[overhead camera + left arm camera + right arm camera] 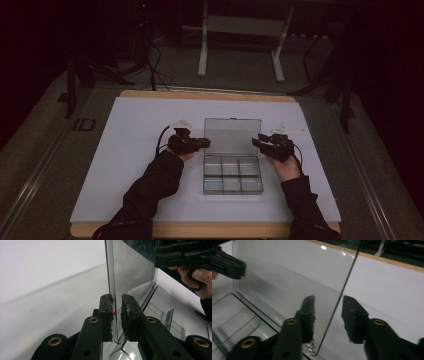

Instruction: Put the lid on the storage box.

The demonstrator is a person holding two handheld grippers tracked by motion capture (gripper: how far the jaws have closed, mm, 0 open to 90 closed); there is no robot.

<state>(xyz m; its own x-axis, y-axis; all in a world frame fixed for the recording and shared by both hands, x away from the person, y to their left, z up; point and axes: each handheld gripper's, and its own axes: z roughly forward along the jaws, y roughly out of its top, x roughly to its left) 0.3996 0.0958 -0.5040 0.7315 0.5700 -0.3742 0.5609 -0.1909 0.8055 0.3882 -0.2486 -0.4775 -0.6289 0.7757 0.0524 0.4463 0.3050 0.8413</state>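
Black jaws are seen at both side edges of a clear box's raised lid (232,134).
Standing upright above the compartmented box (232,174) at the middle of the white sheet (130,165), the lid is pinched at its left edge by the left gripper (206,143); its right edge is straddled by the right gripper (256,142), whose pads (353,317) are held apart from it, not pressing.

Clear compartment box (232,175) lies open, lid (232,135) seemingly upright.

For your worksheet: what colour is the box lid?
Clear, see-through lid; right gripper view shows it best.
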